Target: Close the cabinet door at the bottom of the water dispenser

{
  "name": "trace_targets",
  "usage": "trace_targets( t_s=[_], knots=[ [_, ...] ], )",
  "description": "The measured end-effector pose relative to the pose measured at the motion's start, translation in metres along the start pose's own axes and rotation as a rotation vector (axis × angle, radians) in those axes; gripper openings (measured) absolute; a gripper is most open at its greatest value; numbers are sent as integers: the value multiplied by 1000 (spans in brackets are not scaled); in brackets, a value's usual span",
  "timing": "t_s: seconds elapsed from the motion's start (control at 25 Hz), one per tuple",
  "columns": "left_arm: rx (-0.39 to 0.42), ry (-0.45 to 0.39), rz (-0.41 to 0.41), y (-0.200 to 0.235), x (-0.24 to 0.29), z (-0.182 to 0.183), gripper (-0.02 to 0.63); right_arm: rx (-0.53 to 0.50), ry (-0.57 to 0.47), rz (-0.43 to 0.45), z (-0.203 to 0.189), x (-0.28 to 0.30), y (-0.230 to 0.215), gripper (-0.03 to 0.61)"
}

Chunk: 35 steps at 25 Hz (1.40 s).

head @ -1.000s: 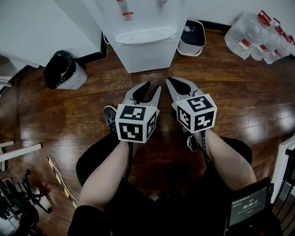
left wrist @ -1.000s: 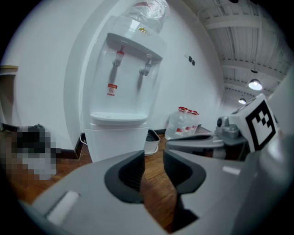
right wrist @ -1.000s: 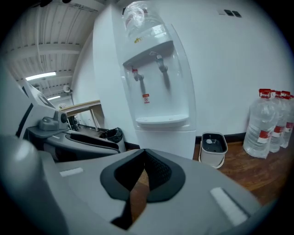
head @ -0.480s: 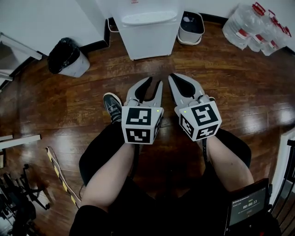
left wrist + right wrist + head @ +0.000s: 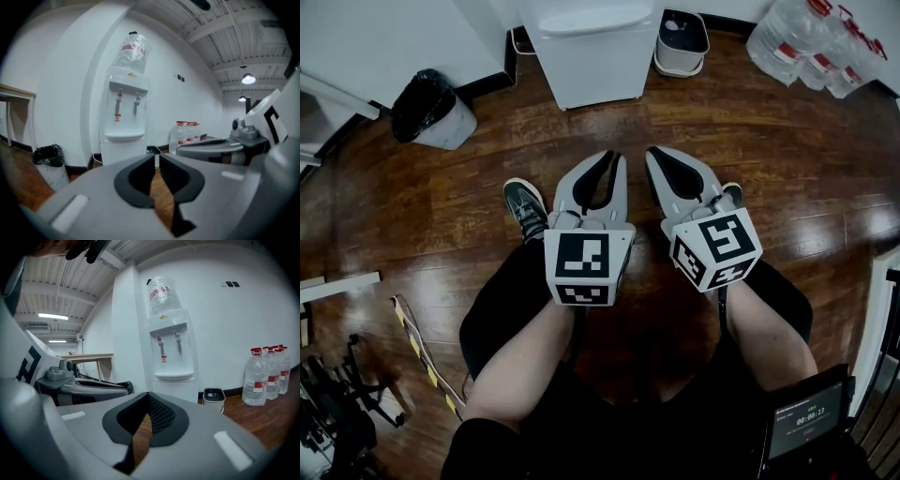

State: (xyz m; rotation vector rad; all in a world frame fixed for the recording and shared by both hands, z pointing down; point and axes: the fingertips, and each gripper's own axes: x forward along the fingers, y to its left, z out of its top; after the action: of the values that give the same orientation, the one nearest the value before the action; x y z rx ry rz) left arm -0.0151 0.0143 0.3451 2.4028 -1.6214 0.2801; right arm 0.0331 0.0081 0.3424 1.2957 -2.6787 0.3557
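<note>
L claw [image 5: 614, 159] jaws just closed, empty; it & R claw [image 5: 656, 157] backed off dispenser [image 5: 591, 66].

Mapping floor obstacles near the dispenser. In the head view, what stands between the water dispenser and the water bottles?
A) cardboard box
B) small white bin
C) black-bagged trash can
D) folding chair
B: the small white bin stands beside the water dispenser on the side of the water bottles; the black-bagged trash can is on the opposite side.
</note>
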Motion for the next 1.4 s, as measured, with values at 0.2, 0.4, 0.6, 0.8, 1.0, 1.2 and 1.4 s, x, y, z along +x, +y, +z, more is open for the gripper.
trace_targets(
  t_s=[0.2,0.4,0.6,0.8,1.0,1.2,1.4],
  knots=[
    [0,-13,-7,-3,-4,2,43,-8,1,5,1,-4,5,5],
    [12,-20,2,14,6,13,43,-8,-14,20,11,15,2,5],
    [-6,7,-26,2,4,11,43,6,0,17,9,12,5,5],
    [-7,24,-32,-3,5,7,43,4,16,13,7,11,5,5],
    [-11,19,-22,1,6,9,43,-1,15,30,7,14,8,5],
    [-13,18,-17,-2,6,3,43,5,16,30,3,9,7,5],
    [-21,23,-32,-8,5,2,43,6,22,17,1,5,5,5]
  ],
)
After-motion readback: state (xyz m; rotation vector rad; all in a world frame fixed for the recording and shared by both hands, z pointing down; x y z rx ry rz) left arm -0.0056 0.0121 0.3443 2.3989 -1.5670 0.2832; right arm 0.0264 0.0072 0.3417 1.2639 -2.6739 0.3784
